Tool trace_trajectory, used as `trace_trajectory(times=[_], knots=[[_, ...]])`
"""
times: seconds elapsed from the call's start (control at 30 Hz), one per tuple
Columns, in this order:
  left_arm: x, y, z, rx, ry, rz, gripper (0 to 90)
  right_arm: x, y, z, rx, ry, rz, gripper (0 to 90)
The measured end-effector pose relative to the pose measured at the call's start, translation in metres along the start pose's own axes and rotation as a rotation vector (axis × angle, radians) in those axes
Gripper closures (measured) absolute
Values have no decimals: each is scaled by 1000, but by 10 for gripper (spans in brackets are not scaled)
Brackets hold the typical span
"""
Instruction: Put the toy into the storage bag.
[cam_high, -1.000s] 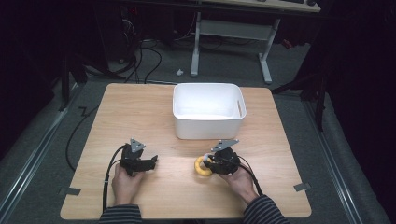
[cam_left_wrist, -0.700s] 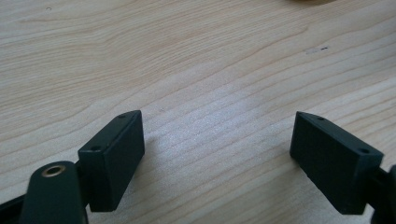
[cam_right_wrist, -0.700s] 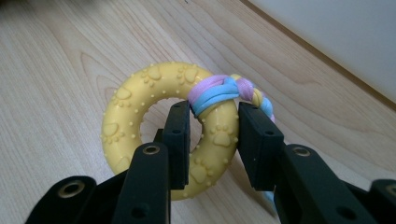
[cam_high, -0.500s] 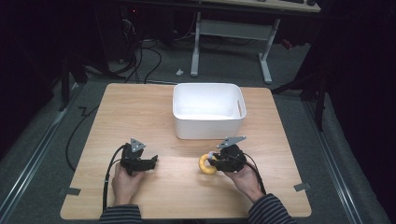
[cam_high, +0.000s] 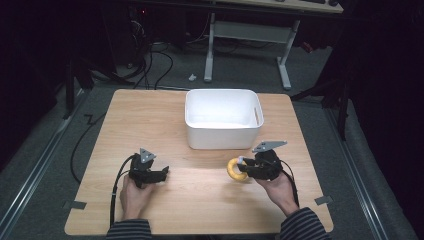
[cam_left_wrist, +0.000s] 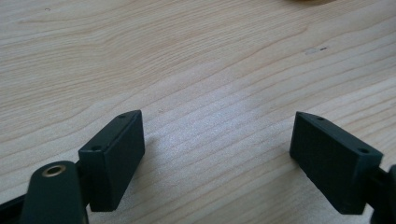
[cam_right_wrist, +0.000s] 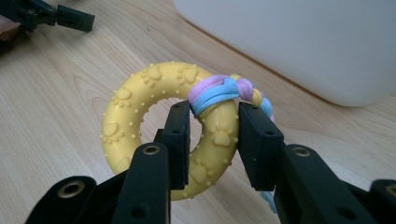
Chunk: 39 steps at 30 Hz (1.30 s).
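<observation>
A yellow rubber ring toy (cam_right_wrist: 140, 119) with paw prints and a pastel knotted rope (cam_right_wrist: 224, 93) is clamped by its rim in my right gripper (cam_right_wrist: 212, 133), lifted a little off the table. In the high view the ring toy (cam_high: 234, 169) hangs just left of the right gripper (cam_high: 246, 170), in front of the white bin (cam_high: 222, 120). My left gripper (cam_high: 162, 174) rests at the front left of the table, its jaws wide open over bare wood (cam_left_wrist: 215, 135).
The wooden table (cam_high: 150, 120) stands on a dark floor with cables and a desk frame behind. The white bin wall (cam_right_wrist: 299, 42) rises close beyond the ring toy. The other gripper (cam_right_wrist: 51, 14) shows at the top left of the right gripper view.
The right gripper has raised and tilted the ring toy and drifted slightly right. The left gripper has stayed in place.
</observation>
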<state>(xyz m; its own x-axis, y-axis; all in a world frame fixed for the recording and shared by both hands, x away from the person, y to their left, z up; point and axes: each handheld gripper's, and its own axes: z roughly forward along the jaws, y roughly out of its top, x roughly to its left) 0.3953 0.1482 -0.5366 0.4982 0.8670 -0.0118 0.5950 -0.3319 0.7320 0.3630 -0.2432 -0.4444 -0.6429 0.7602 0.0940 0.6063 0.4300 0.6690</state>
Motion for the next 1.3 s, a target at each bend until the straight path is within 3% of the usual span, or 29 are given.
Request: trace_trajectory(times=[0.4, 0.67, 0.83, 1.3], knots=[[0, 0, 0, 0, -1, 1, 178, -15, 1, -33, -40, -55, 26, 667], [0, 0, 0, 0, 1, 2, 177, -25, 2, -49, -56, -60, 58, 667], [-2, 0, 0, 1, -8, 11, 177, -29, 6, -57, -48, -74, 51, 667], [-2, 0, 0, 0, -7, 10, 177, -41, 34, -91, -93, -69, 60, 666]])
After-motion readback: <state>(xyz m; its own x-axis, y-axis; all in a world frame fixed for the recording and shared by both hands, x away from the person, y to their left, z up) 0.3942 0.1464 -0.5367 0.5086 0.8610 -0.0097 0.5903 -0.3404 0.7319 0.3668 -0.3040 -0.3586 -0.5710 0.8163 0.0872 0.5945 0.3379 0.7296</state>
